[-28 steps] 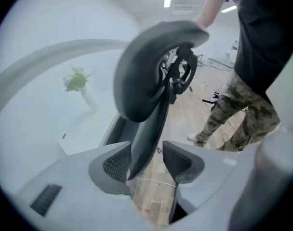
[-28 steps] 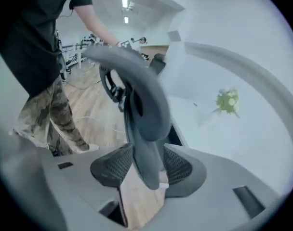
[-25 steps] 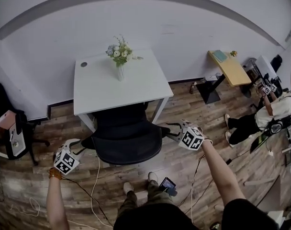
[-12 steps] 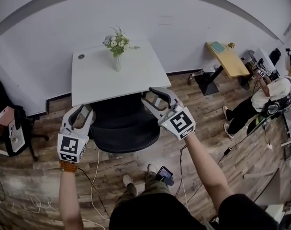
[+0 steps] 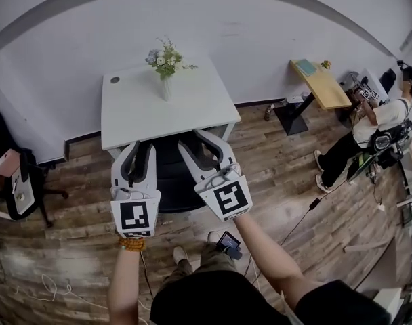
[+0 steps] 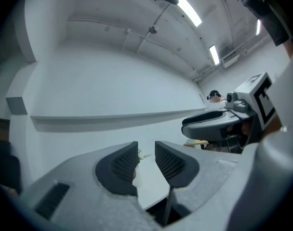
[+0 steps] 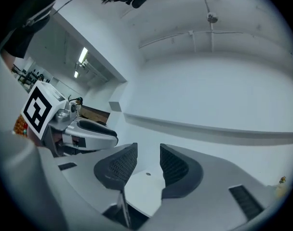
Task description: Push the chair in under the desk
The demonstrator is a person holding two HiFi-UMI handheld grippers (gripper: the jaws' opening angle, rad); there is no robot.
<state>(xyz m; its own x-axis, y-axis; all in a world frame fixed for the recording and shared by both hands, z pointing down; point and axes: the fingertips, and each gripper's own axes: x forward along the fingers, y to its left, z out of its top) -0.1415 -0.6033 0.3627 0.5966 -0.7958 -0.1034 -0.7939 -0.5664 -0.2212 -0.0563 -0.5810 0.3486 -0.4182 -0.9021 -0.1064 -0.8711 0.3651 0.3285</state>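
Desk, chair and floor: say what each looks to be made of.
Desk: smooth, matte white top, probably laminated board; thin white legs, possibly metal. Chair: matte black seat, likely fabric or mesh; too dark to tell which. Floor: brown planks with visible grain and seams, either wood or wood-look laminate.

The white rectangular flat-topped desk stands on white legs, at about 11 o'clock from the head view's centre. The black padded office chair stands upright at the desk's 6 o'clock edge. Its far part is tucked beneath the top, and its seat projects toward 6 o'clock.
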